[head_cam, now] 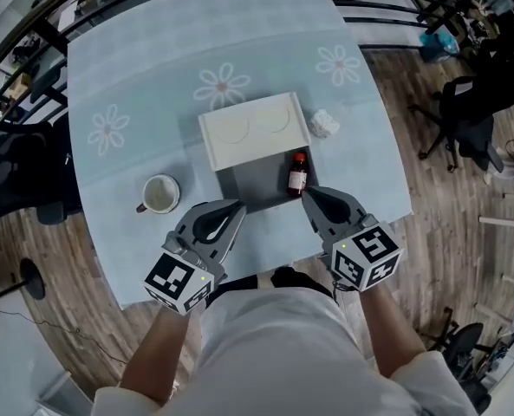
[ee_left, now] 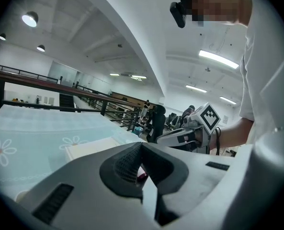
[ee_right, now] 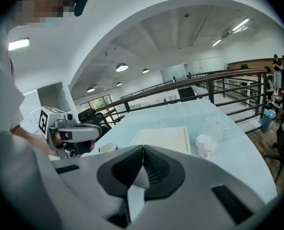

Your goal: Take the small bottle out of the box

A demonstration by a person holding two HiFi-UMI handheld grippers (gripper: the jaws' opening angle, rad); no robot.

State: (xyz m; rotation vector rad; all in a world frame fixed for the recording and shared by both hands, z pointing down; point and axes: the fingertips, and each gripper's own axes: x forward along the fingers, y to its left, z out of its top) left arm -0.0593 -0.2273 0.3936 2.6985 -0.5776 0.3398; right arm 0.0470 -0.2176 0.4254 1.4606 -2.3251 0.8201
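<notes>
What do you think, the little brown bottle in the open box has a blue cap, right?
Not quite. The little brown bottle is in the open box, but its cap is red, not blue. The head view shows it.

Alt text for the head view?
The left gripper and right gripper, both shut, are at the near edge of an open box on a floral table; a small bottle is in the box's right side. A mug stands left of the box.
</notes>
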